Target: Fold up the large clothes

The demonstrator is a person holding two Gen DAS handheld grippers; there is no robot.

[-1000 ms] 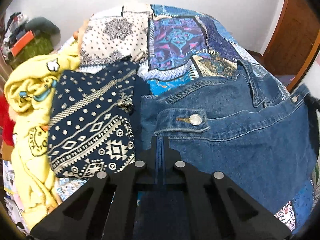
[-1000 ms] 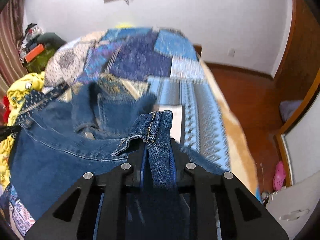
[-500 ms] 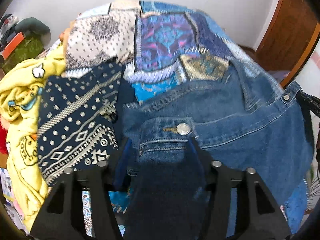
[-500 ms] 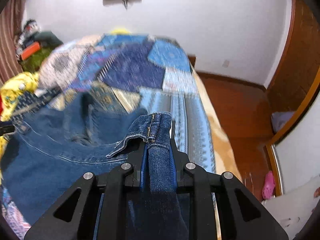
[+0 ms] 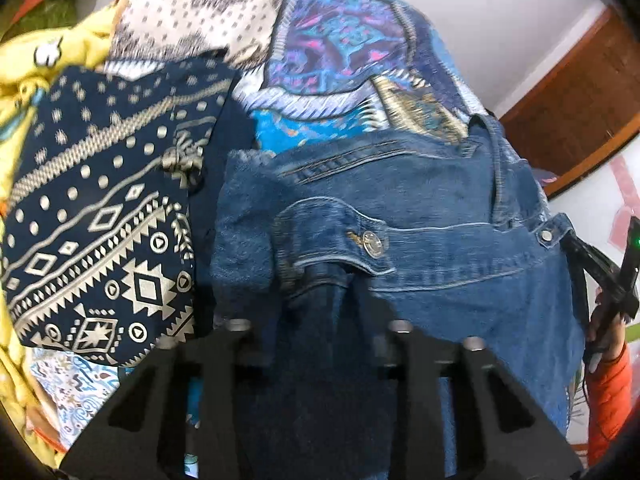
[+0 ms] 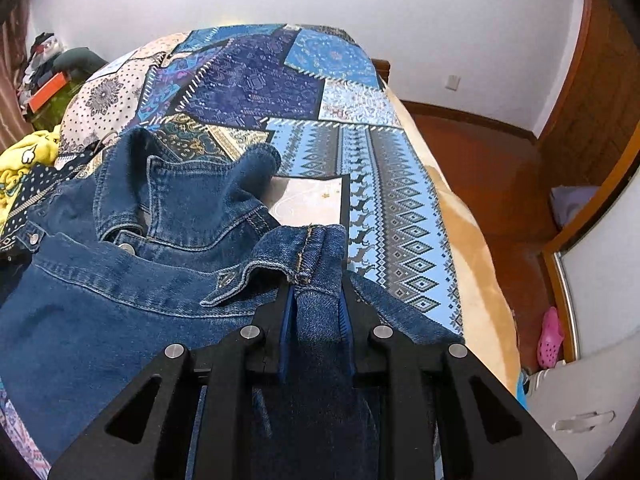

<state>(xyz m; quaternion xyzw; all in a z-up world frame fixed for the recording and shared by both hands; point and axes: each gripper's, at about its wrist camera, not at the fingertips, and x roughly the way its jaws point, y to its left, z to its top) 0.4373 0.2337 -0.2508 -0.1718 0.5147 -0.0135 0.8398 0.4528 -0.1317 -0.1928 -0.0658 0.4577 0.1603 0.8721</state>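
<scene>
Jacket: a blue denim jacket point(image 6: 120, 312) lies spread on the bed, its collar point(image 6: 180, 196) towards the wall and a metal button point(image 5: 372, 243) on a cuff near the left gripper.
Bed: a patchwork quilt point(image 6: 260, 84) in blues and creams covers it, and the jacket takes up the near part.
Left gripper point(image 5: 316, 300): tilted steeply down over the jacket's left edge, its jaws closing with a thick fold of denim between them; the fingers stand on either side of the fold, and motion blur hides whether they press on it yet.
Right gripper point(image 6: 316, 292): tilted steeply down at the jacket's right edge, clamped narrow on a bunched strip of denim with an orange-stitched seam; the blue pads point(image 6: 286, 320) press on it from both sides.
Other clothes: a navy cloth point(image 5: 104, 220) with a cream geometric print lies just left of the jacket, touching it, with a yellow garment point(image 5: 24, 92) beyond it.
Person: an orange sleeve point(image 5: 608, 392) shows at the right edge of the left wrist view.
Floor: a pink shoe point(image 6: 550, 336) lies right of the bed.
</scene>
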